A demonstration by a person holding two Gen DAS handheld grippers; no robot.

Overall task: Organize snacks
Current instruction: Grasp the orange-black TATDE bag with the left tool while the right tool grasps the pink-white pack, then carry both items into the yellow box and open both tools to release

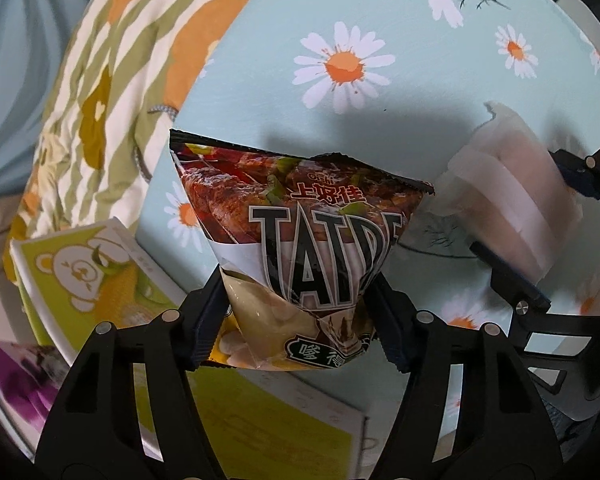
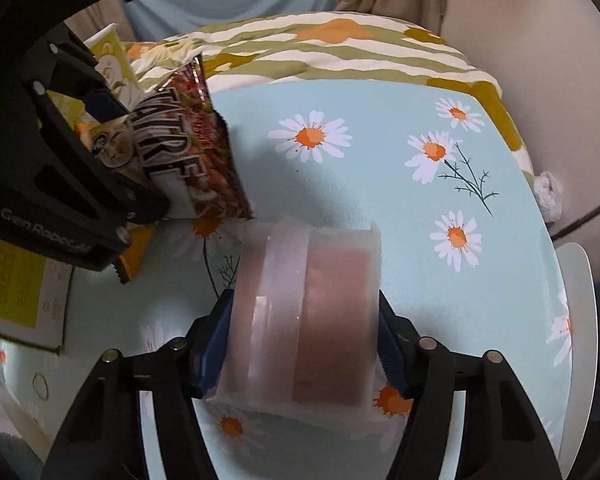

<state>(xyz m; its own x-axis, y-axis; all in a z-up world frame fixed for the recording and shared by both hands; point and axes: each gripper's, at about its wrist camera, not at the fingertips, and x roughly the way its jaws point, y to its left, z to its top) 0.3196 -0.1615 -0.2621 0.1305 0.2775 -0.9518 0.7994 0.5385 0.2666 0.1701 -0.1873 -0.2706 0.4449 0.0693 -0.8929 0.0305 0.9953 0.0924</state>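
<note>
A dark red snack bag [image 1: 300,216] with big "TATRE" lettering hangs pinched at its lower part in my left gripper [image 1: 300,312], which is shut on it above the daisy tablecloth [image 1: 380,12]. In the right wrist view the same bag [image 2: 204,152] and left gripper [image 2: 128,148] show at the upper left. My right gripper [image 2: 304,340] is shut on a pinkish snack pack in cloudy wrap [image 2: 304,300], with both pads pressing its sides. That pack [image 1: 512,200] also appears at the right in the left wrist view, close beside the bag.
A green box with a bear [image 1: 80,272] stands left of the bag, with a purple package [image 1: 8,380] beside it. A flat yellow-green box [image 1: 260,420] lies under my left gripper. A striped quilt [image 2: 340,48] borders the table's far side. A white rim [image 2: 576,280] sits right.
</note>
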